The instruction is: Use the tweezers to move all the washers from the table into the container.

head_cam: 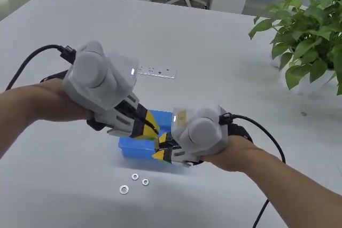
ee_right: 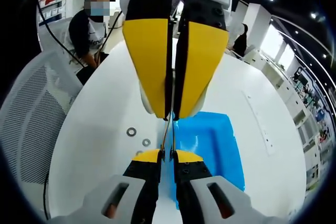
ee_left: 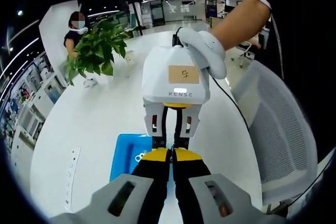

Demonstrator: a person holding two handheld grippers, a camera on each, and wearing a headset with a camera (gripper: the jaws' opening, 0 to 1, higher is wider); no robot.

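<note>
- Head view: the left gripper point(head_cam: 152, 130) and right gripper point(head_cam: 161, 152) met tip to tip at centre frame over the blue container point(head_cam: 128, 148). Three washers point(head_cam: 134, 177) lay on the table point(head_cam: 214, 46) at lower centre.
- Left gripper view: its jaws were pressed together at bottom centre, with the blue container point(ee_left: 125, 157) to their left.
- Right gripper view: both grippers were clamped on the thin tweezers point(ee_right: 167, 132) at centre. The washers point(ee_right: 131, 131) lay left of the blue container point(ee_right: 212, 140).

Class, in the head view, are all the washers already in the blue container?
No, three washers lie on the table in front of the container.
</note>
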